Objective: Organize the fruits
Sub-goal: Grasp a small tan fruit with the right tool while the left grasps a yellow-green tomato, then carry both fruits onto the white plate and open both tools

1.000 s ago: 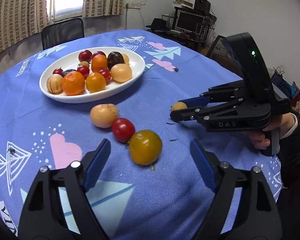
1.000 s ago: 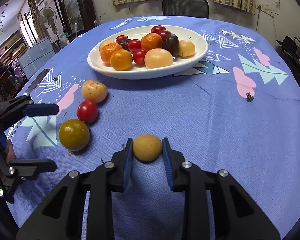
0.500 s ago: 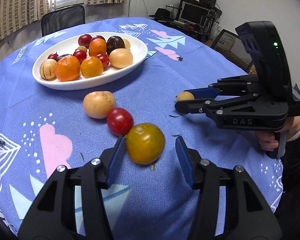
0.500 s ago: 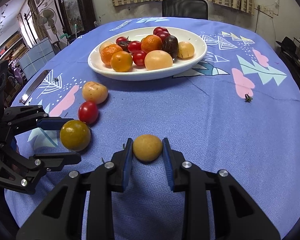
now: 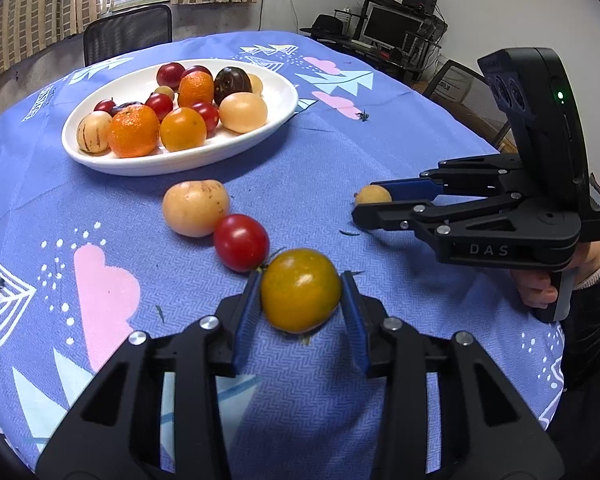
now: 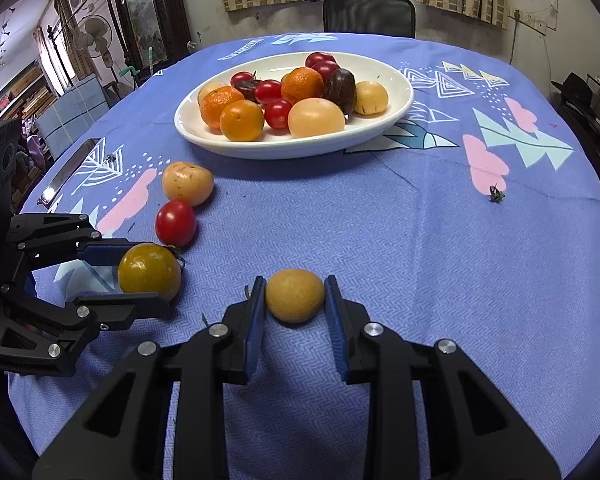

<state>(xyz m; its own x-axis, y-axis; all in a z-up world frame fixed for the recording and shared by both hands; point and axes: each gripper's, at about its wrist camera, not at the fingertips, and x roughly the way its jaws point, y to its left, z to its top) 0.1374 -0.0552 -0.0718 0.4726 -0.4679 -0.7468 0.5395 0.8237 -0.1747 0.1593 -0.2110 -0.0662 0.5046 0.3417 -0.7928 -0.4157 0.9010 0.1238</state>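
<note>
My left gripper is shut on a yellow-green tomato that rests on the blue tablecloth. Just beyond it lie a red tomato and a pale speckled fruit. My right gripper is shut on a small tan round fruit, also down on the cloth. Each gripper shows in the other's view: the right gripper to the right, the left gripper at the left edge. A white oval plate further back holds several oranges, tomatoes and other fruits.
A small green stem scrap lies on the cloth at the right. A black chair stands behind the table. A desk with a monitor is at the back right. A person's hand holds the right gripper's handle.
My left gripper moved forward around the yellow-green tomato and its fingers closed from wide open onto it. The right gripper stayed still, holding the small tan fruit.
</note>
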